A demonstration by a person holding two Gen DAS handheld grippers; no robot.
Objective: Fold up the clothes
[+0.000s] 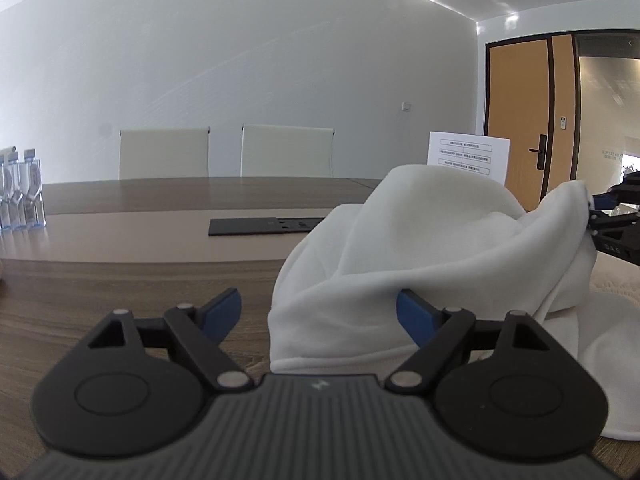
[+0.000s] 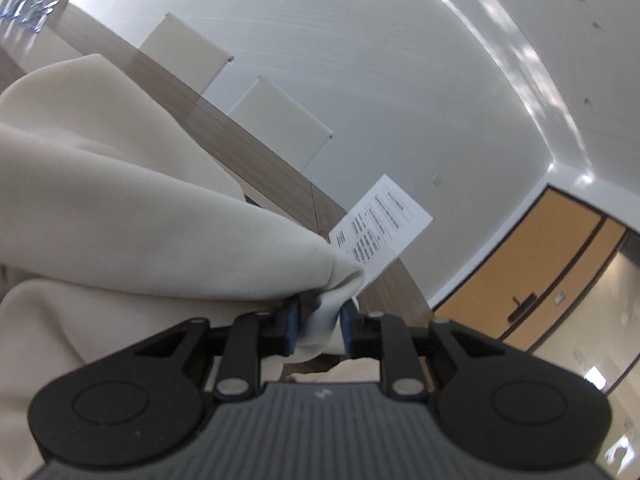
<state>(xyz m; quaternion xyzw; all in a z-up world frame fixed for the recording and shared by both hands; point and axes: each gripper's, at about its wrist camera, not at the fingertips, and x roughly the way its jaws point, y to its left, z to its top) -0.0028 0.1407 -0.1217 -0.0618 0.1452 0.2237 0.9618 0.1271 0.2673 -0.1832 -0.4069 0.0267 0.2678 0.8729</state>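
Left wrist view: white garment (image 1: 420, 256) bunched on the table (image 1: 120, 280), fold barely started.

Garment sits in a rumpled mound, no flat panel or crease visible; smoothing and every fold appear left to do. Left gripper (image 1: 320, 312) fingers spread wide, cloth draped over the right-hand finger, nothing pinched. Right gripper (image 2: 318, 326) fingers part-spread, a lifted corner of cloth lying between them; pads seem not to press it, so likely a release, though I cannot be sure.

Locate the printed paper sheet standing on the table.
In the left wrist view the printed sheet stands at the right, just behind the white garment, left of the wooden door.
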